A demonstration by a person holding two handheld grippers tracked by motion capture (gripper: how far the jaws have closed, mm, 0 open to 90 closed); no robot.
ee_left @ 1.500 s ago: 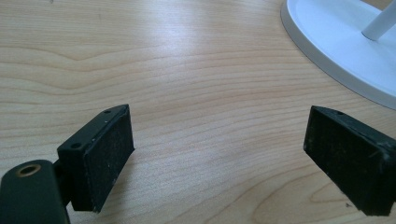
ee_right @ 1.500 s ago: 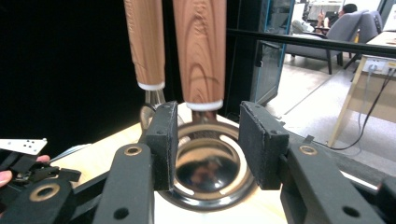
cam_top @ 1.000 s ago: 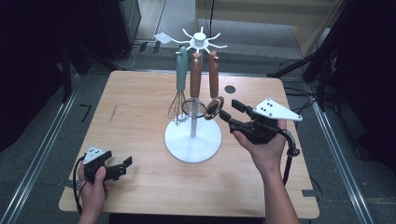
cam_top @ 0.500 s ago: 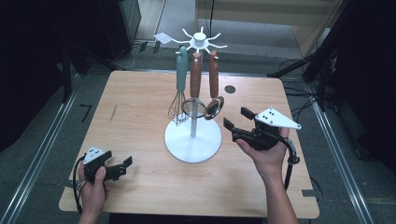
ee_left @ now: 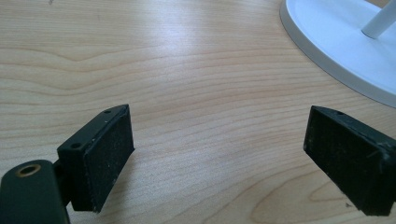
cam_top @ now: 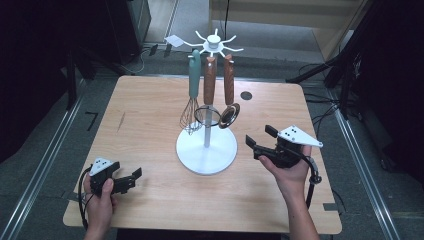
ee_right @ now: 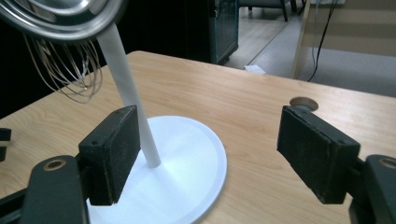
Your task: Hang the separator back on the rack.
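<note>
High view: white metal utensil stand with round base (cam_top: 206, 152) at mid-table, carrying a teal-handled wire whisk (cam_top: 192, 90), a wood-handled strainer (cam_top: 208, 95) and a wood-handled steel ladle (cam_top: 229, 97) on top hooks. Left gripper (cam_top: 127, 181) low at the near-left, right gripper (cam_top: 260, 142) just beside the base.

Left gripper view: jaws wide apart over bare wood, holding nothing.

Right gripper view: jaws spread wide, empty, facing the pole (ee_right: 128, 93). Probably light, rigid, swinging utensils; best pinched on the handles, wood less slippery than steel.
</note>
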